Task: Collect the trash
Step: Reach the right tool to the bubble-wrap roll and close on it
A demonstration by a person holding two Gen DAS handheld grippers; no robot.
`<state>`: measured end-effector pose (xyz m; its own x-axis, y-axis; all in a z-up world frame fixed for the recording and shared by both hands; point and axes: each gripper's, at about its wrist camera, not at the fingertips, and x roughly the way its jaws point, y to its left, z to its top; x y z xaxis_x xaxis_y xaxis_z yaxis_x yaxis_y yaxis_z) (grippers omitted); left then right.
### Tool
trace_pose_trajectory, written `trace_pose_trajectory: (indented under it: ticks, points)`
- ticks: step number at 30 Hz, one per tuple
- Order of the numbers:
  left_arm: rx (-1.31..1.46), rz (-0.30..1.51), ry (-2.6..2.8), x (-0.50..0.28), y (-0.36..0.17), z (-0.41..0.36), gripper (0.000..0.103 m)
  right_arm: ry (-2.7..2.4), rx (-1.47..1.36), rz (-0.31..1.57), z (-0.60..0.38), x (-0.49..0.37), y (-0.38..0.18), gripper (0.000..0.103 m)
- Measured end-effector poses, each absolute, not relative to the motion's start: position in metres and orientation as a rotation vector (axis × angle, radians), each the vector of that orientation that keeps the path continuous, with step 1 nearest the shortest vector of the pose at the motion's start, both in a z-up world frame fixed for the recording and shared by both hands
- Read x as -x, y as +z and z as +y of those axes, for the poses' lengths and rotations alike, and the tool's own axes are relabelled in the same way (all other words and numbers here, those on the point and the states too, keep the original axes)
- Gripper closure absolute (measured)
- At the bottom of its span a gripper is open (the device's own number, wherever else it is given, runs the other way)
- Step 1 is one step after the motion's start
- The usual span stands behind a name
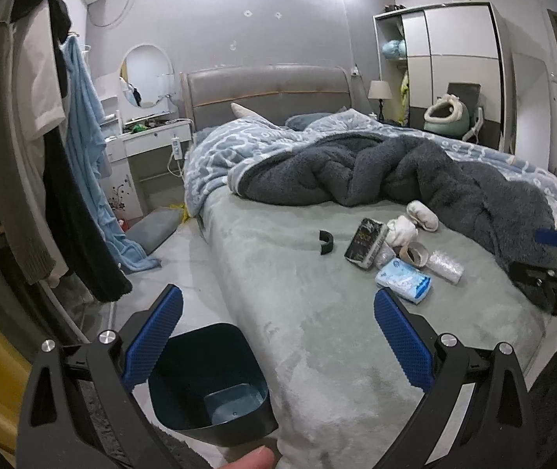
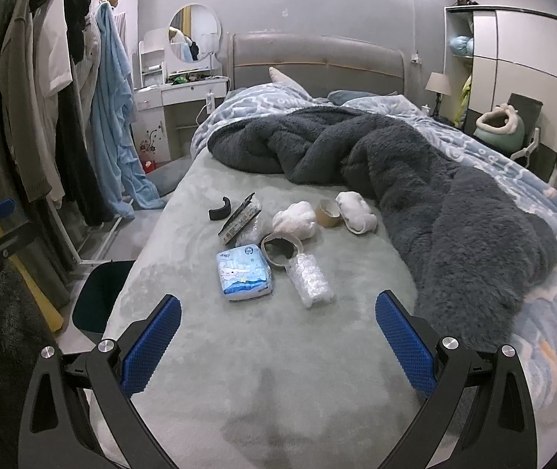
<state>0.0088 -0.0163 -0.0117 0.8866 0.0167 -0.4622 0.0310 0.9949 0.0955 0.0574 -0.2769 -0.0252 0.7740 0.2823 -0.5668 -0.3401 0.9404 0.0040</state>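
Both blue-padded claws, left claw (image 1: 277, 318) and right claw (image 2: 278, 322), gape empty over the pale green bed (image 2: 263, 371), with the dark teal plastic bin (image 1: 210, 383) near left on the floor and a blue tissue pack (image 2: 244, 272) among litter farther on.

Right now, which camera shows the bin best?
The left wrist view: the bin sits between its fingers, open top and inside showing. The right wrist view shows only a dark corner beside the bed.

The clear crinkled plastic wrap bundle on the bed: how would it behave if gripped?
The clear crinkled plastic wrap bundle probably crushes under the blue pads, looks light, and, being roughly cylindrical on the soft grey-green bedspread, might roll if nudged.
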Motion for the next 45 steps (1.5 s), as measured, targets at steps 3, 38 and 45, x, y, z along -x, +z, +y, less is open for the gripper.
trace_pose_trajectory:
  ticks: [3,38,45]
  points:
    - [-0.078,0.504,-0.036,-0.016,-0.018,-0.017,0.003,0.359,0.1,0.61,-0.275,-0.07,-0.027,0.003]
    - [-0.117,0.669,-0.479,-0.107,-0.063,-0.07,0.008,0.535,0.164,0.725,-0.277,-0.17,-0.068,0.017]
    - [-0.118,0.689,-0.523,-0.129,-0.072,-0.081,0.015,0.542,0.199,0.779,-0.276,-0.188,-0.081,0.027]
